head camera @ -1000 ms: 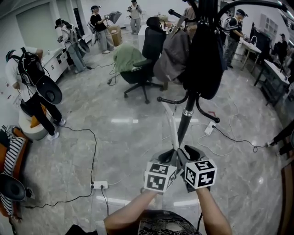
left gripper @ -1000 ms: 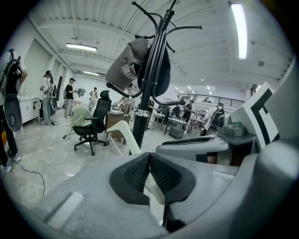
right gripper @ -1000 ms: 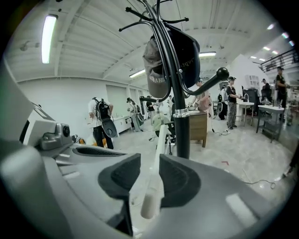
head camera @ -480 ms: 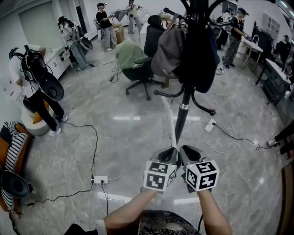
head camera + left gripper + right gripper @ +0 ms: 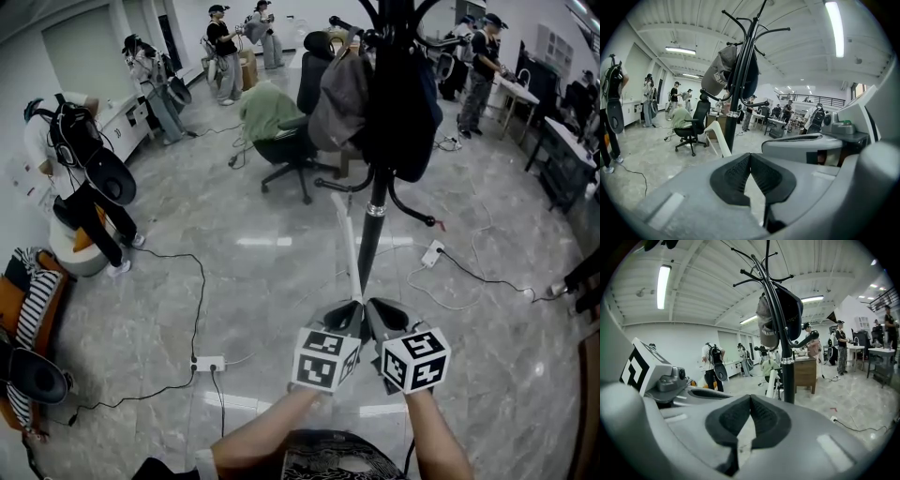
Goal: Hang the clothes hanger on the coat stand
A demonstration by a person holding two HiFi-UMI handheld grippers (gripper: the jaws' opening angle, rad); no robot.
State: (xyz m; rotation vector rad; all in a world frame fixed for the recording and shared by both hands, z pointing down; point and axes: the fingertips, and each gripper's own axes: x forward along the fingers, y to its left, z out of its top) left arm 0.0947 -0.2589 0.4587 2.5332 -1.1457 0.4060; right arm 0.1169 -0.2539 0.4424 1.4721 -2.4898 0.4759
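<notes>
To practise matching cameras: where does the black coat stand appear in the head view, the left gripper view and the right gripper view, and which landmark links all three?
Head view: the coat stand is at top, right of centre, its pole running down to mid-frame.
Left gripper view: the coat stand is left of centre, its top leaning right.
Right gripper view: the coat stand is just right of centre, upright.
Shared landmark: the grey garment hanging on it.
</notes>
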